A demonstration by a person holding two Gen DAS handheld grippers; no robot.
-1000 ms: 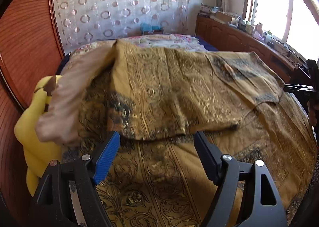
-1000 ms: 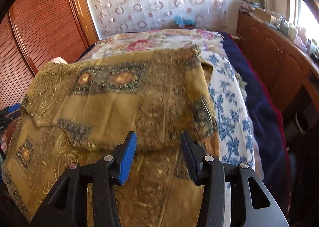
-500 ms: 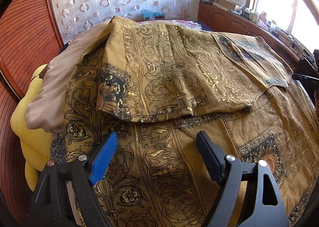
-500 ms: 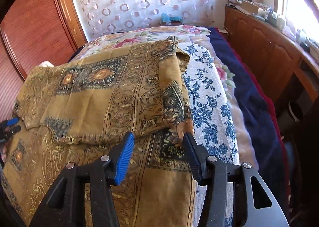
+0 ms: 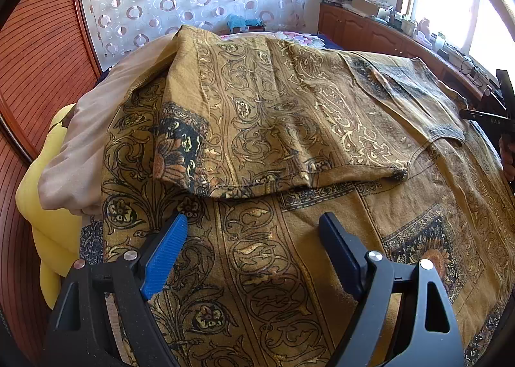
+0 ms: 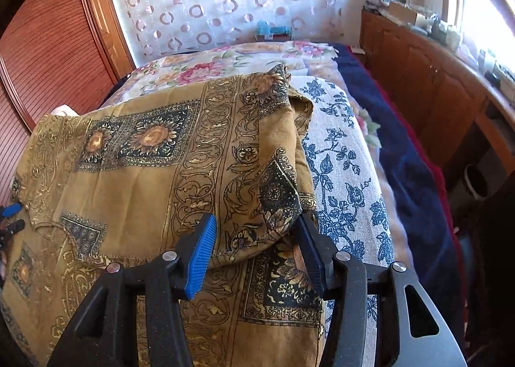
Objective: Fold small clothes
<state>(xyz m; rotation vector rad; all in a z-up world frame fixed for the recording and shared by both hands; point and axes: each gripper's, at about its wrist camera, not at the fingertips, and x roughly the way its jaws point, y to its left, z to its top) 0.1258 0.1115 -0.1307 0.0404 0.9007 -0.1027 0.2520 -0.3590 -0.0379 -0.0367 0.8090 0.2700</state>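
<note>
A brown garment with gold scroll print lies spread on the bed, its far half folded over toward me, with the folded hem running across. My left gripper hovers just short of that hem, open, with only flat cloth under the gap. In the right wrist view the same garment shows its folded right corner. My right gripper is open and straddles that corner, the cloth lying loose between the fingers. At the right edge of the left wrist view is the right gripper.
A yellow cushion and beige cloth sit left of the garment. A blue-flowered sheet and dark blue blanket lie to its right. Wooden cabinets line the right wall; a wooden wardrobe stands left.
The folded-over half has settled lower and flatter on the garment. My right gripper has moved down and forward, so the folded corner now lies between its fingers. Both jaws stand slightly wider.
</note>
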